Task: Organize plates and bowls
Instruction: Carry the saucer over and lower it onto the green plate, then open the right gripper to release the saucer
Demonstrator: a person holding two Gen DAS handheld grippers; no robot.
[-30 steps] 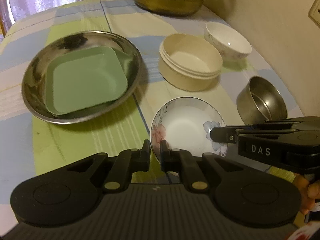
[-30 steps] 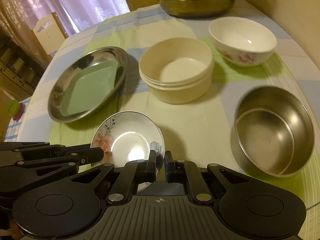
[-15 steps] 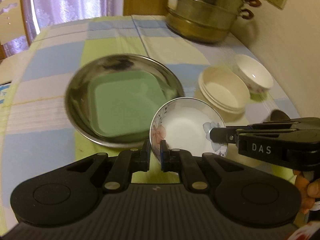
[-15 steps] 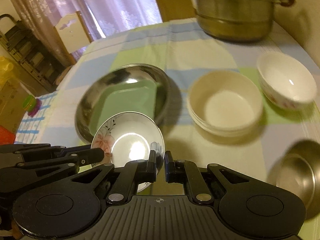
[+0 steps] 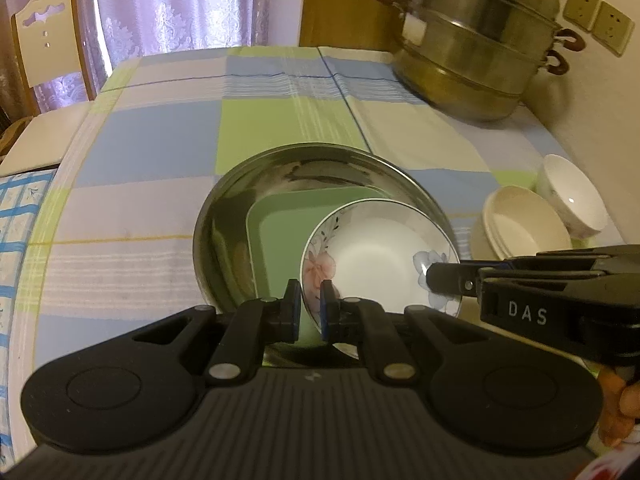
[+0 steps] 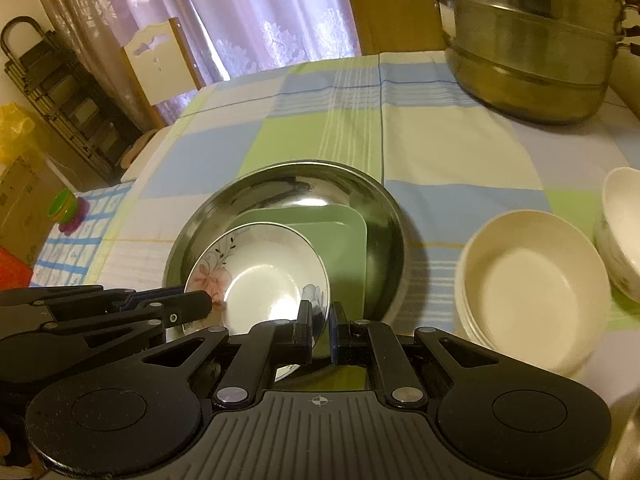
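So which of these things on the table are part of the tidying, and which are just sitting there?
Part of the job:
- floral plate, gripped by left tongs and right tongs
- green square plate
- steel dish under it
- cream bowls, stacked
- white bowl

Just lying about:
- steamer pot
- checked tablecloth
- chair
- curtains

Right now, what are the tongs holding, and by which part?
Both grip the white floral-patterned plate by its rim: left tongs on the near-left edge, right tongs on the near-right edge.
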